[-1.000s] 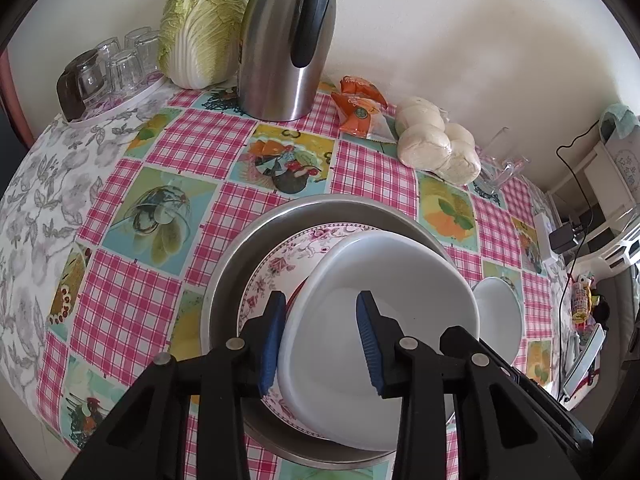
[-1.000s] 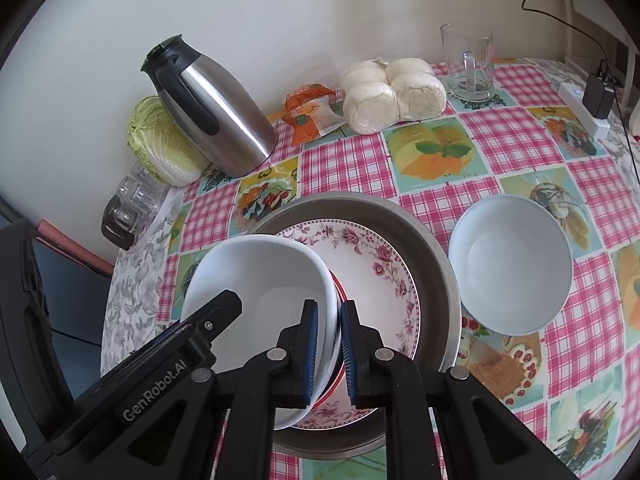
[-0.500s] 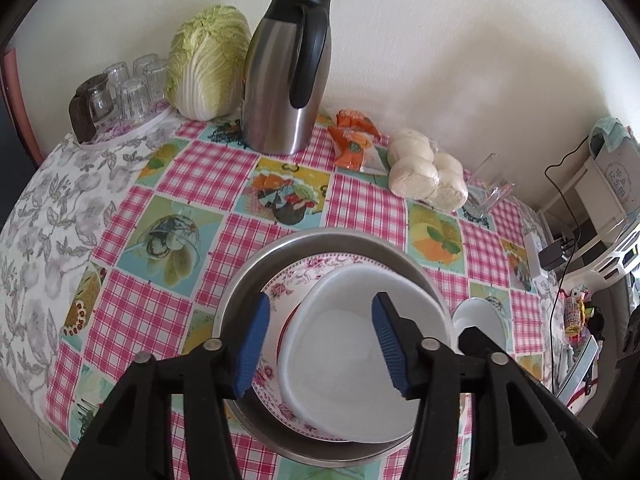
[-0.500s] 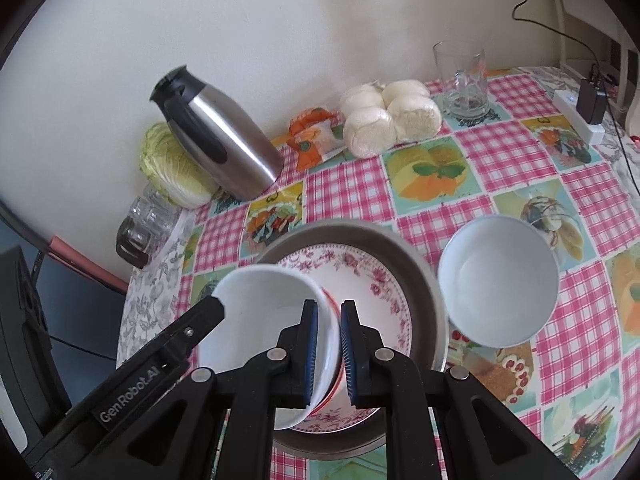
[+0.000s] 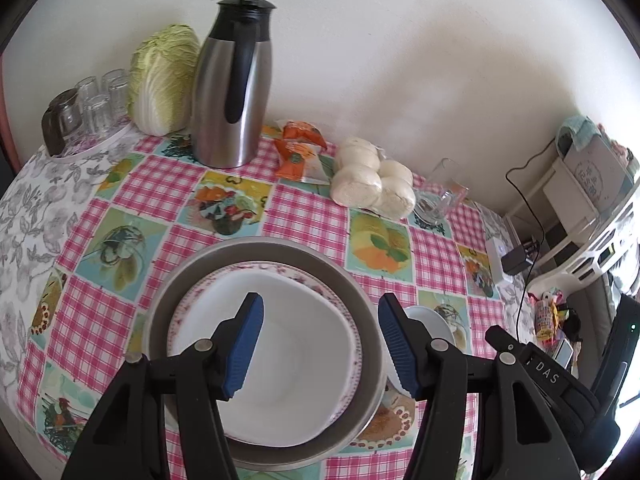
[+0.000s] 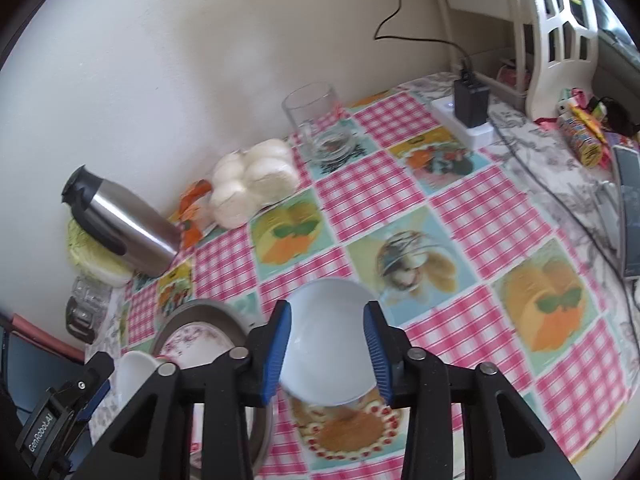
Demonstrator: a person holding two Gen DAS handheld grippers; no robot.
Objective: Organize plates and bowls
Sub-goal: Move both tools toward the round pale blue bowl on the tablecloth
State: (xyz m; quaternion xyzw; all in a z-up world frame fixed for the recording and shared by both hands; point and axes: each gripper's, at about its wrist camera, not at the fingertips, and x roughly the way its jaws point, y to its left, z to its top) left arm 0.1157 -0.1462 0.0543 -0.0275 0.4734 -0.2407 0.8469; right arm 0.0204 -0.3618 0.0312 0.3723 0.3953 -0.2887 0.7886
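A metal pan [image 5: 188, 276] holds a floral plate [image 5: 192, 296] with a large white bowl [image 5: 304, 360] lying in it. My left gripper [image 5: 318, 320] hovers open above that bowl, touching nothing. A small white bowl [image 6: 328, 344] stands on the checked cloth just right of the pan and also shows in the left wrist view [image 5: 430, 320]. My right gripper [image 6: 327, 316] hangs over it with its jaws opening. The bowl sits below and between the blue pads [image 6: 280, 340], which do not press on it. The pan [image 6: 208, 308] and large bowl [image 6: 134, 372] lie at the lower left.
Along the wall stand a steel thermos [image 5: 232, 92], a cabbage [image 5: 164, 80], upturned glasses [image 5: 88, 104], an orange packet [image 5: 300, 152], bagged buns [image 5: 372, 184] and a glass mug [image 6: 316, 120]. A power strip with charger [image 6: 468, 112] and its cable lie at the right.
My right gripper let go of the large bowl's rim, swung right over the small bowl and opened. My left gripper opened wider and lifted back. The large bowl now rests flat on the plate.
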